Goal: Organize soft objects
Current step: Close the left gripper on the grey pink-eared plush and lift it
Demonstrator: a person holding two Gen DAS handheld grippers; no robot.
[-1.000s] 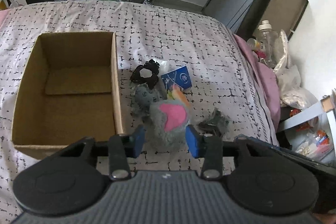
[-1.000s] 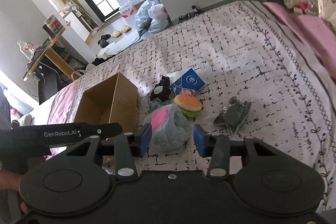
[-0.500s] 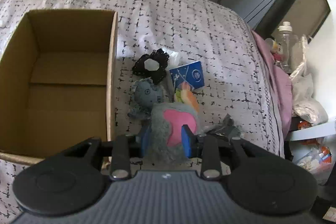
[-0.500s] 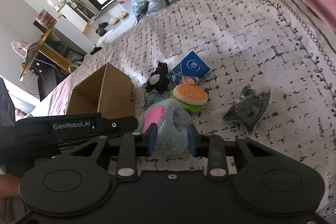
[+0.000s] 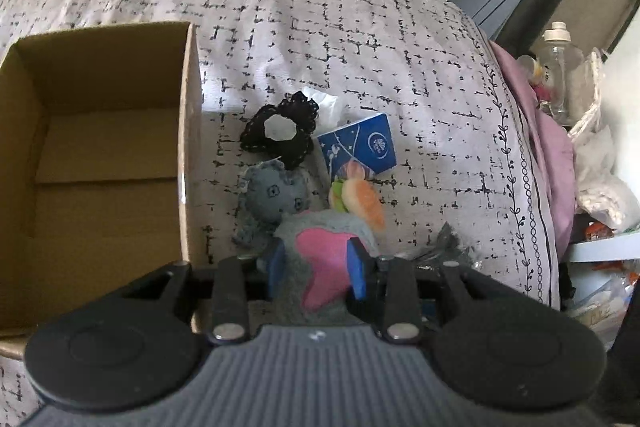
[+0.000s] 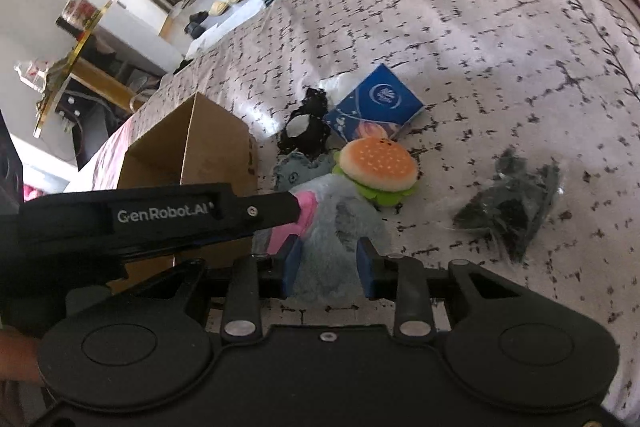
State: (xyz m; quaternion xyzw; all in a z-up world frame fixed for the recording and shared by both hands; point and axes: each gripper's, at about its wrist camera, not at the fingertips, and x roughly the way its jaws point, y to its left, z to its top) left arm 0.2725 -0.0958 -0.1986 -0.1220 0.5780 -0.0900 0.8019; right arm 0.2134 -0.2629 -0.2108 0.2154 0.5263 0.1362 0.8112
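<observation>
A fluffy grey plush toy (image 5: 324, 255) with a pink patch lies on the patterned bedspread beside an open cardboard box (image 5: 188, 147). My left gripper (image 5: 317, 265) is shut on it, the blue pads pressing into the fur on both sides. My right gripper (image 6: 328, 265) is shut on the same plush (image 6: 340, 215) from its near end. One black finger of the left gripper (image 6: 256, 211) reaches the plush's pink side in the right wrist view. The box (image 6: 216, 147) is empty.
Just beyond the plush lie a burger toy (image 6: 378, 167), a small grey doll (image 5: 268, 195), a black lace scrunchie (image 5: 280, 131) and a blue tissue pack (image 5: 360, 147). A bagged black item (image 6: 512, 203) is to the right. The bed edge and a bottle (image 5: 560, 67) are at far right.
Both grippers came down onto the grey plush and their jaws, open on either side of it a second ago, have closed onto it.
</observation>
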